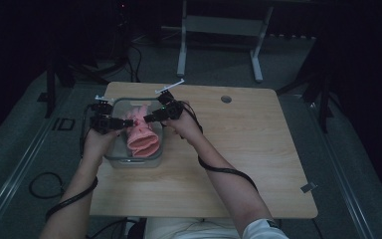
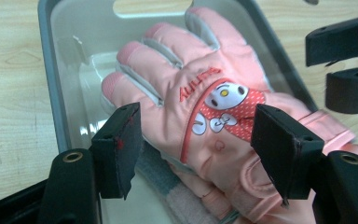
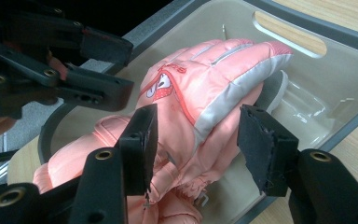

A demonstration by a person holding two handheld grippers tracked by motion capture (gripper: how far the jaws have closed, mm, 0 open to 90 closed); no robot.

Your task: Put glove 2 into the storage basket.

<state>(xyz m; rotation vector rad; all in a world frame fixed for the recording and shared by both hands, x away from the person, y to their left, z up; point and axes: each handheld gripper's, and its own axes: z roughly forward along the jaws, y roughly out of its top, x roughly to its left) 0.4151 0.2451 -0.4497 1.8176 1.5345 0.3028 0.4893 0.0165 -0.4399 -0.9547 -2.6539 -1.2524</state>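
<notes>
The pink glove [image 2: 200,112] lies in the clear plastic bin [image 2: 51,70], palm-back up, its fingers pointing toward the bin's far end with the handle cutout. A white cartoon face on a red dotted patch sits on its back, under red stitched lettering. Grey strips run between the fingers. Beneath it I see more pink fabric, a second glove [image 3: 74,158] by the look of it, with its cuff bunched toward the near end; how the two overlap lower down I cannot tell.

In the high view the glove [image 1: 140,133] shows as a pink heap inside the bin [image 1: 113,158], which stands at the left part of the wooden table [image 1: 238,149], near its left edge.

My left gripper [image 2: 200,154] hangs over the glove's cuff end with its jaws wide apart, one on either side of the glove's width, gripping nothing. My right gripper [image 3: 198,144] comes in from the other side, also spread open, its jaws straddling the glove's outer edge without pinching it; whether the pads brush the fabric I cannot tell. From above, my left gripper [image 1: 124,122] and right gripper [image 1: 149,118] face each other across the bin, close together, each with a cable trailing back along my forearm.
</notes>
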